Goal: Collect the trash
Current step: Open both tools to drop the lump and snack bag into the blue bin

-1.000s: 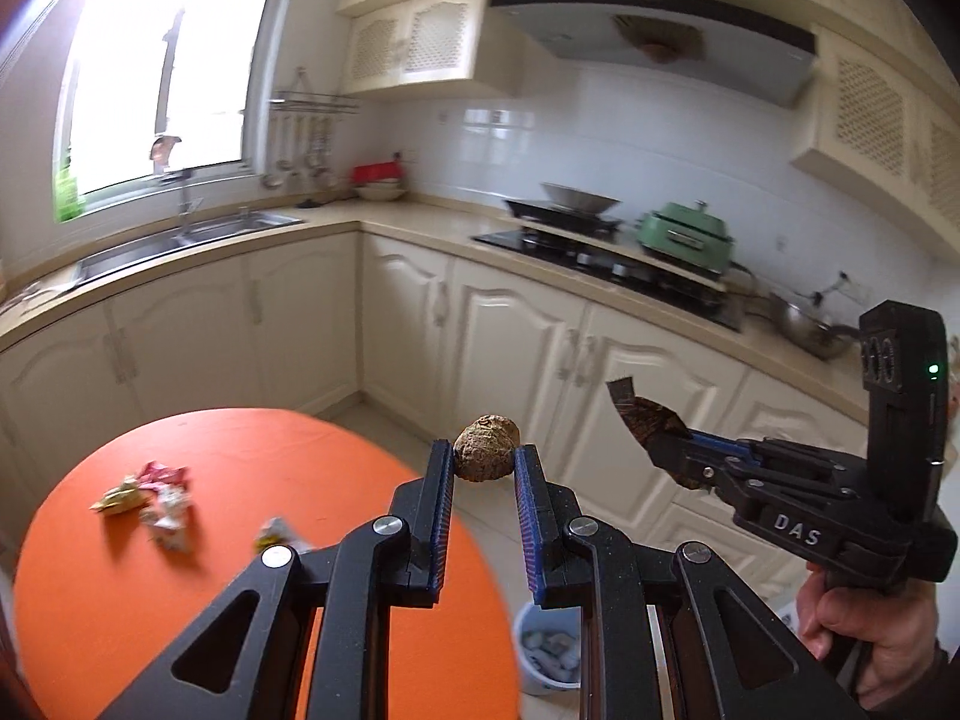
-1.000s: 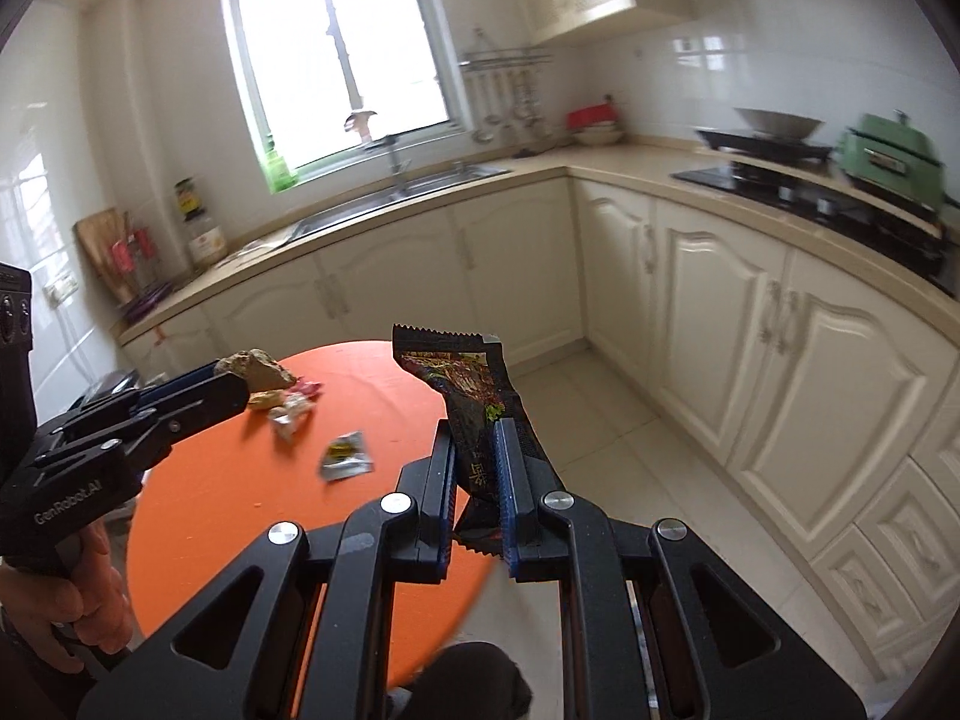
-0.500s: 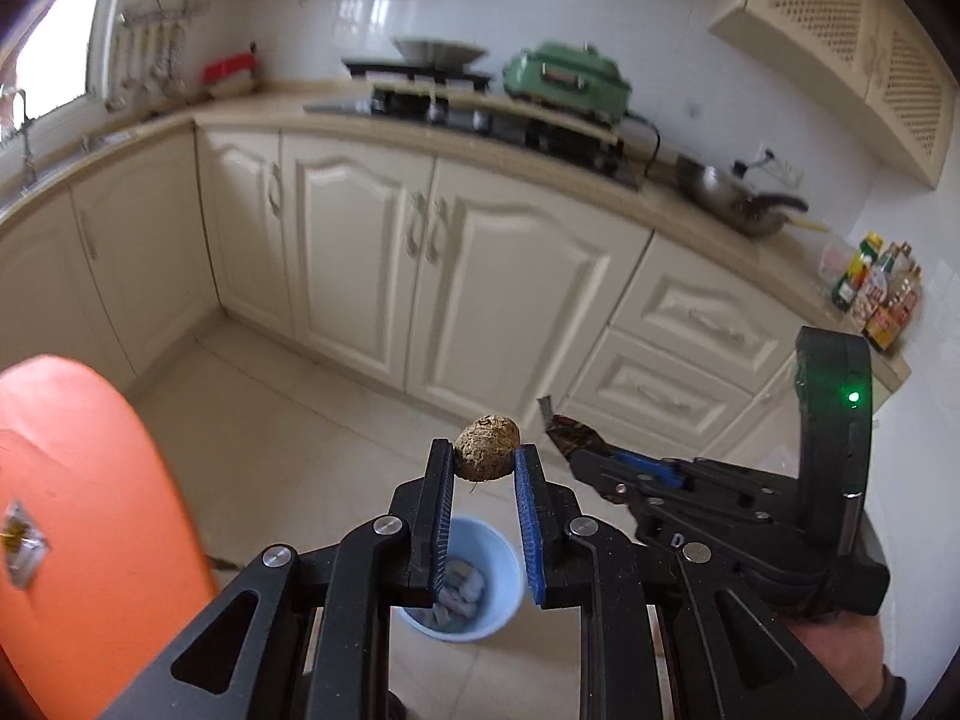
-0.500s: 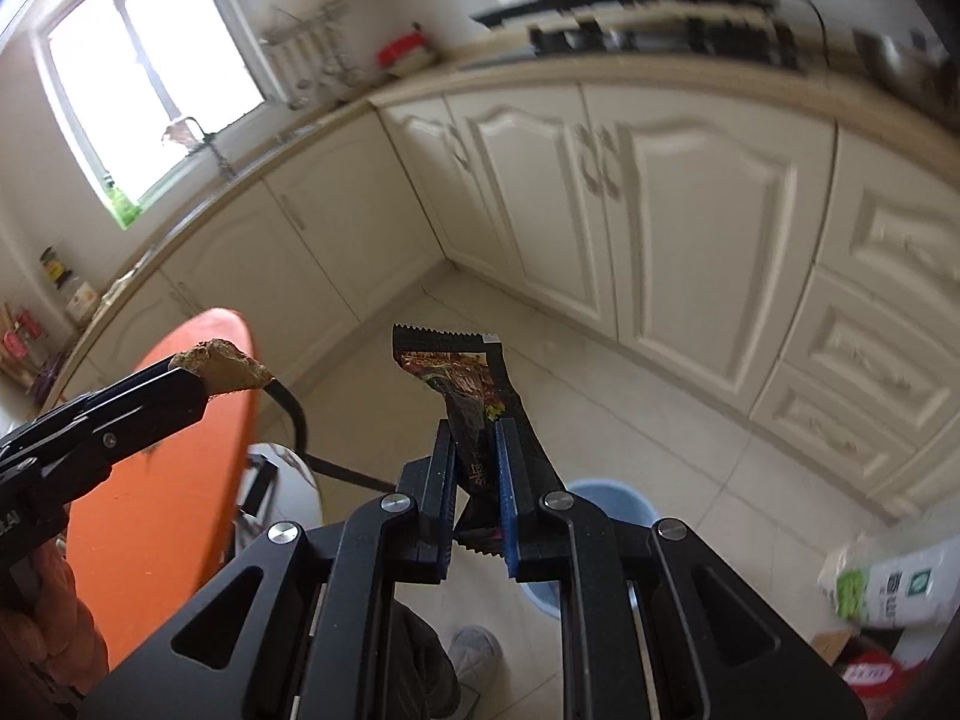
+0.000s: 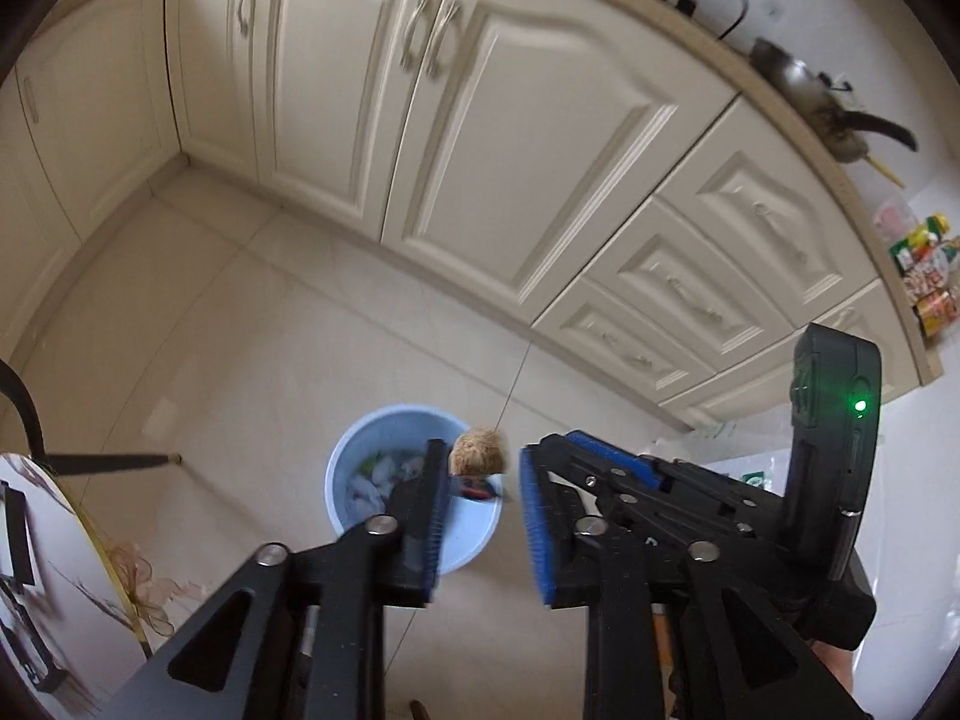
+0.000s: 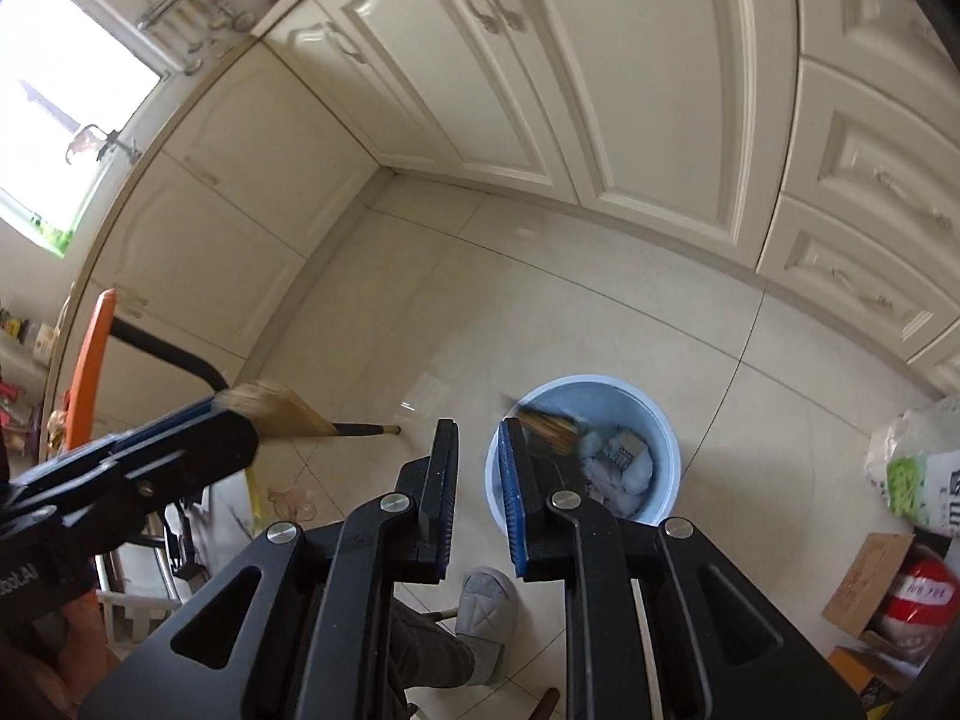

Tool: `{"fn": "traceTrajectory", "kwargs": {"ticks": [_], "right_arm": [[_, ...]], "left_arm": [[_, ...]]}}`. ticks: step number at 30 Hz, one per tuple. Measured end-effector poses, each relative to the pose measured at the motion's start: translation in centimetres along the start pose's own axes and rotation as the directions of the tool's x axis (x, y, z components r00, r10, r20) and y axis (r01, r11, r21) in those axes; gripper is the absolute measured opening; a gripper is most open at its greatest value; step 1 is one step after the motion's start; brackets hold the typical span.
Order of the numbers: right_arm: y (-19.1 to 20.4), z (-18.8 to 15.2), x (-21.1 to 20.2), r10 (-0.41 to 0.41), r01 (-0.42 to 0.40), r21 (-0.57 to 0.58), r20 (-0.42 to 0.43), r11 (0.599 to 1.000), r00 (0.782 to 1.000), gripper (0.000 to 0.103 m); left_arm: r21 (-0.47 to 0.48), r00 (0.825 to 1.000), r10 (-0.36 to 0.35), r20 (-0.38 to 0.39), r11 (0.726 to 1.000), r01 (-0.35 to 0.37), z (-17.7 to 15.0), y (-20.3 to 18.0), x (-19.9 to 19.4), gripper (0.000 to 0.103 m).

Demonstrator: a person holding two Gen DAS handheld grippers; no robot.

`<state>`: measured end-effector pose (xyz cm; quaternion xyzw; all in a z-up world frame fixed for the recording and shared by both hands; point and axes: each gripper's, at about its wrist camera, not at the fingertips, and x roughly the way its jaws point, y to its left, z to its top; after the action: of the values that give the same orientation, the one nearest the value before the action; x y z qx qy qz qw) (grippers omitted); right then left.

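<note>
Left gripper: jaws opening, pointed steeply down over the floor; brown crumpled ball between the pads, against the left one, clear of the right.

Right gripper: jaws opening; dark snack wrapper, blurred, at the tip of the right pad, above the bin's mouth.

Blue bin: on the tiled floor near cream cabinets, holding pale scraps.

Grey slipper: near, below the right gripper.

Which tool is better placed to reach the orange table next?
Probably left: the left tool lies toward the orange table, the right tool over the blue bin. Both jaws are opening; a brown lump sits between the left's, the wrapper beside the right's.
</note>
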<state>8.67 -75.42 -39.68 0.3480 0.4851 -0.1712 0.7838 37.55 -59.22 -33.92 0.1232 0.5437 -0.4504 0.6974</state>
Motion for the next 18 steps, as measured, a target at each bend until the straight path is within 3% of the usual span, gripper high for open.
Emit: {"fn": "traceTrajectory", "kwargs": {"ticks": [2,3,5,7,11,18], "right_arm": [[-0.6,0.0,0.0,-0.014,0.014,0.013,0.007,1.000,1.000,0.051],[-0.8,-0.1,-0.2,-0.022,0.022,0.025,0.017,0.999,1.000,0.060],[-1.3,-0.5,-0.6,-0.054,0.052,0.054,0.035,0.997,0.998,0.088],[-1.5,-0.8,-1.2,-0.075,0.072,0.065,0.049,0.995,0.996,0.103],[-1.0,-1.4,-2.6,-0.132,0.128,0.068,0.068,0.989,0.989,0.103],[0.8,-1.5,-4.9,-0.142,0.136,0.056,0.119,0.989,0.983,0.103]], "left_arm": [[0.004,1.000,0.013,-0.014,1.000,-0.013,0.9,-0.2,1.5,0.051],[0.007,0.999,0.037,-0.007,0.999,-0.037,0.8,-0.2,1.5,0.067],[0.006,0.997,0.077,0.013,0.997,-0.077,1.7,-0.2,2.2,0.079],[0.000,0.996,0.091,0.005,0.996,-0.091,1.3,0.2,2.4,0.087],[0.002,0.990,0.141,0.019,0.990,-0.141,0.7,-0.6,1.6,0.089],[0.019,0.978,0.186,0.095,0.982,-0.188,-1.8,-1.9,-3.0,0.094]]}}
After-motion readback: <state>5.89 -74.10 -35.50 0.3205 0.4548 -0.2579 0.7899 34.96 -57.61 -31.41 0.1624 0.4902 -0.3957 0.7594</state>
